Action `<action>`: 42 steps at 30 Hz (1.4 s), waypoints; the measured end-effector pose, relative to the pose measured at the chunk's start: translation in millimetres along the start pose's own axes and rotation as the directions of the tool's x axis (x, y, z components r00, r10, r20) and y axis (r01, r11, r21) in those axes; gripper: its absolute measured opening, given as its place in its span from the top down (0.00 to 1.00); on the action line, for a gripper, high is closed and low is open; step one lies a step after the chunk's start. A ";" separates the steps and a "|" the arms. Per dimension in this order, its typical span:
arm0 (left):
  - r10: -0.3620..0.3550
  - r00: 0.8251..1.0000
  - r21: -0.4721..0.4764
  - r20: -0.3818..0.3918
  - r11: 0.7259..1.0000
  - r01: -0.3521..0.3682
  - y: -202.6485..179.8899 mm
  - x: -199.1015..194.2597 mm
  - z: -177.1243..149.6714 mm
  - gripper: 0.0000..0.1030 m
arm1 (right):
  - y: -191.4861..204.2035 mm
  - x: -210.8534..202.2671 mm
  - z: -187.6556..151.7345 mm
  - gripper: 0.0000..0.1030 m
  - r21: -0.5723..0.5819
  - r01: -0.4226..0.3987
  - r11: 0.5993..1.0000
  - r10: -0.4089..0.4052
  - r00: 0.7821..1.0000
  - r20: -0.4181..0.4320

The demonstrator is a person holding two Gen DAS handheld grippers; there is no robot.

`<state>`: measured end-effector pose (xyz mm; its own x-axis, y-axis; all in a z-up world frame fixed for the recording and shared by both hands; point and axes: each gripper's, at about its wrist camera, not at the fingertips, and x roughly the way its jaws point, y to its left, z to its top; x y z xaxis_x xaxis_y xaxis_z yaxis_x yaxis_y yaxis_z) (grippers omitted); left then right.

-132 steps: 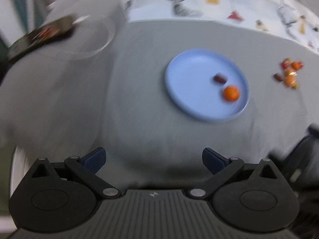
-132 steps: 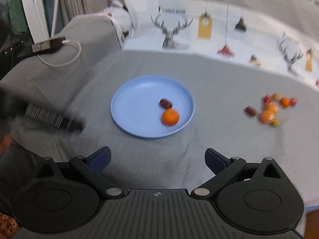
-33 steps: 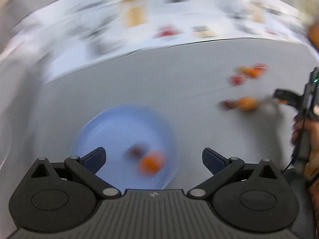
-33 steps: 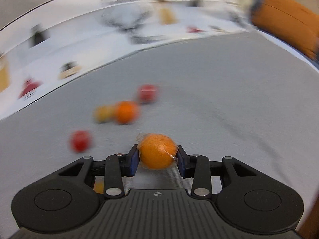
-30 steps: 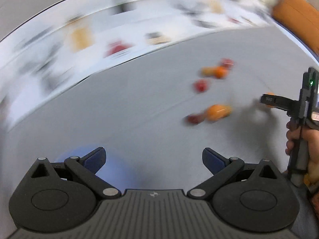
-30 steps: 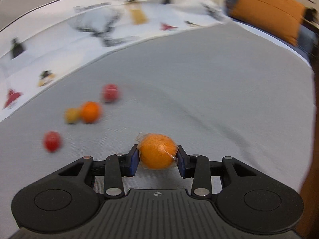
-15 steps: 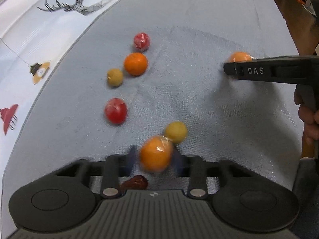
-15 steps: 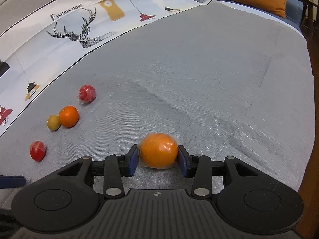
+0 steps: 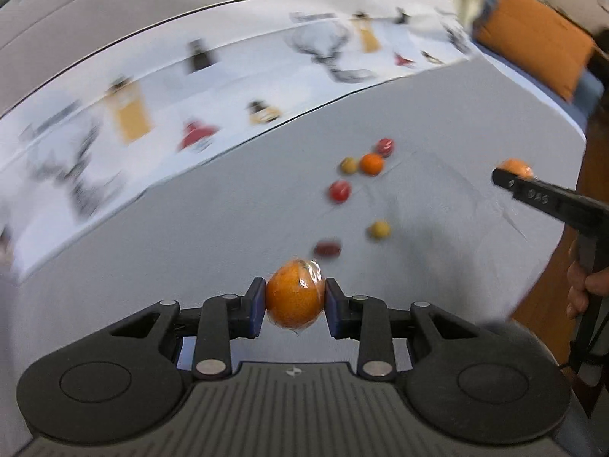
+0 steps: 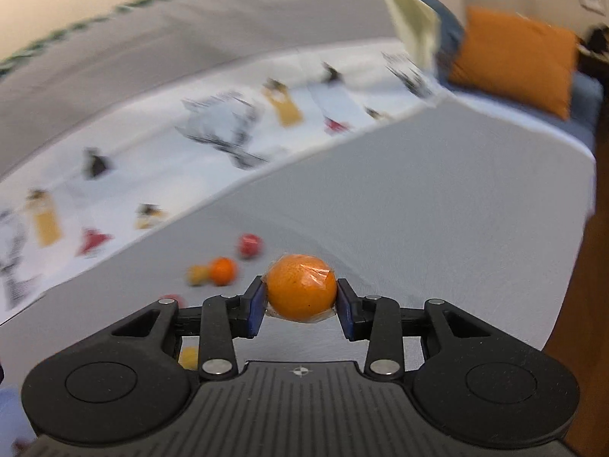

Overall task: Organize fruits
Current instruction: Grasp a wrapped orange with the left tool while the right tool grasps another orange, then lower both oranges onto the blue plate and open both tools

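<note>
Left gripper clenched on a film-wrapped orange, held clear above grey cloth. Right gripper likewise clamped on a second wrapped orange, jaws closing; also seen at right edge of left view. Loose fruit on cloth beyond: small orange, two red pieces, two yellow, one dark. Orange cushion at far right.

Motion-blurred printed cloth and loose fruits (kinds untellable), hand cut by the edge
</note>
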<state>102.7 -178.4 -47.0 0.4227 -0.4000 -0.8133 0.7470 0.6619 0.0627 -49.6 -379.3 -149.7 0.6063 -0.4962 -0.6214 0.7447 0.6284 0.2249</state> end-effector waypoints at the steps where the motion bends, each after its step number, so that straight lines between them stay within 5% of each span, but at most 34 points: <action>1: 0.010 1.000 -0.031 -0.005 0.999 -0.010 5.8 -18.4 -15.5 0.65 | 6.1 -18.7 -0.1 0.61 -0.031 -0.037 0.999 0.037 0.999 0.008; 9: 0.013 0.999 -0.163 -0.044 0.987 -0.020 20.0 -121.0 -124.4 0.66 | 52.5 -143.2 -35.7 0.61 -0.197 -0.287 0.937 0.277 0.958 -0.078; 19: 0.087 0.995 -0.265 0.039 0.961 -0.074 25.6 -188.0 -198.9 0.66 | 120.0 -246.4 -98.1 0.61 -0.420 -0.478 0.771 0.448 0.877 -0.176; 26: 0.122 0.986 -0.336 0.116 0.939 -0.077 36.5 -221.0 -215.6 0.66 | 141.6 -278.8 -104.4 0.61 -0.531 -0.488 0.693 0.481 0.861 -0.163; 42: 0.112 0.987 -0.373 0.119 0.926 -0.060 45.4 -226.6 -225.7 0.66 | 147.4 -290.8 -114.2 0.61 -0.558 -0.479 0.678 0.471 0.865 -0.170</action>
<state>-75.1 85.4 9.6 0.5619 -0.3958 -0.7263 0.4747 0.8734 -0.1087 -147.9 -73.9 -21.7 0.8283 -0.0316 -0.5594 0.0590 0.9978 0.0310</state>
